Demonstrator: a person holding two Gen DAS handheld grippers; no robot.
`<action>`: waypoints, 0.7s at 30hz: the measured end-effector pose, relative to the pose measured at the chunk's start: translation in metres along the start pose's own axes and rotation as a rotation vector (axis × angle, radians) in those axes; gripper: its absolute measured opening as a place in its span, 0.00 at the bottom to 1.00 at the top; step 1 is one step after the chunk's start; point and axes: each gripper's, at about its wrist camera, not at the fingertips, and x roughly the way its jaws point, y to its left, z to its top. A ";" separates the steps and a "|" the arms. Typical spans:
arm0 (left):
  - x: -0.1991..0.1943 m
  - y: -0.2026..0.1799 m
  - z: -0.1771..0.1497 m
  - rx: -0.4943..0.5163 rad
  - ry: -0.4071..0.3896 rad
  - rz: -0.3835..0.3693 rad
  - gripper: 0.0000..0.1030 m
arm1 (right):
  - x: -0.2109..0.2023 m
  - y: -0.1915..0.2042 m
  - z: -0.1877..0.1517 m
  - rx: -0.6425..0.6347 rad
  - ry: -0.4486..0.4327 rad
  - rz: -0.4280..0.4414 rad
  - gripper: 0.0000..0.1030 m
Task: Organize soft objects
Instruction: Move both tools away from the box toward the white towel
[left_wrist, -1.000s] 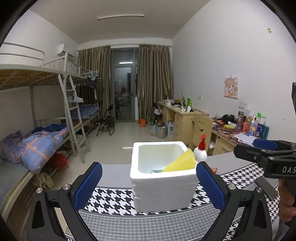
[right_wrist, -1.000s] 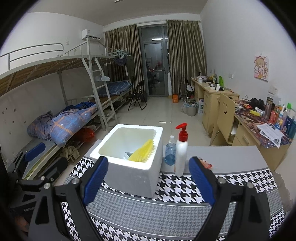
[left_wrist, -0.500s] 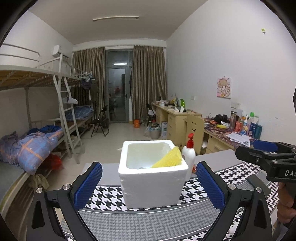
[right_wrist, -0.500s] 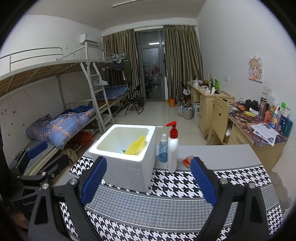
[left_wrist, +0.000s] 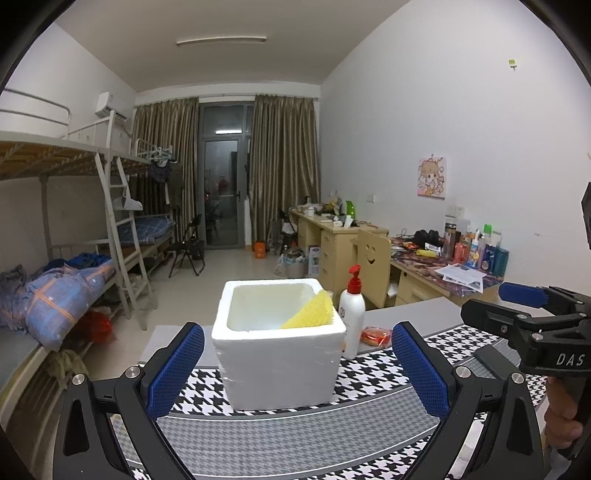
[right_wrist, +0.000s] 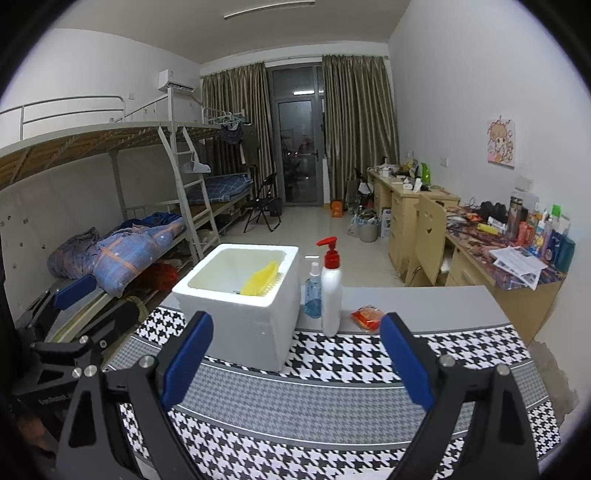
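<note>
Left wrist view
- Left gripper (left_wrist: 297, 369): fingers spread wide, nothing between the blue pads; it hangs over the houndstooth cloth (left_wrist: 380, 373), in front of the box.
- Box (left_wrist: 280, 365): white foam, open top, standing upright on the cloth between the two pads as seen from here.
- Sponge (left_wrist: 312, 314): yellow, inside the box, leaning tilted against its right inner wall, the top corner level with the rim.
- Pump bottle (left_wrist: 351, 314): white with a red pump, upright, just beside the box's right wall.
- Packet (left_wrist: 375, 335): small, orange-red, flat on the grey table (left_wrist: 417, 314) right of the bottle.
- Right gripper (left_wrist: 524, 314): seen side-on at the right edge, held by a hand (left_wrist: 561, 417); cannot tell here how far it is spread.

Right wrist view
- Right gripper (right_wrist: 297, 365): released, pads far apart and empty, over the cloth (right_wrist: 369, 362).
- Box (right_wrist: 240, 306): ahead and left of centre on the cloth.
- Sponge (right_wrist: 260, 283): in the box, against the right wall.
- Pump bottle (right_wrist: 331, 291): upright, right of the box.
- Spray bottle (right_wrist: 313, 295): small, clear blue, between box and pump bottle, behind them.
- Packet (right_wrist: 367, 316): on the table (right_wrist: 424, 306), right of the pump bottle.
- Left gripper (right_wrist: 74, 314): at the left edge, partly visible.
</note>
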 end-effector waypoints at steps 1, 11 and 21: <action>0.000 -0.001 0.000 0.001 -0.002 0.000 0.99 | -0.001 -0.001 -0.001 -0.003 -0.005 -0.007 0.91; -0.007 -0.014 -0.008 0.007 -0.012 -0.026 0.99 | -0.019 -0.008 -0.016 -0.011 -0.034 -0.038 0.92; -0.014 -0.029 -0.016 0.027 -0.023 -0.052 0.99 | -0.027 -0.020 -0.029 0.004 -0.040 -0.078 0.92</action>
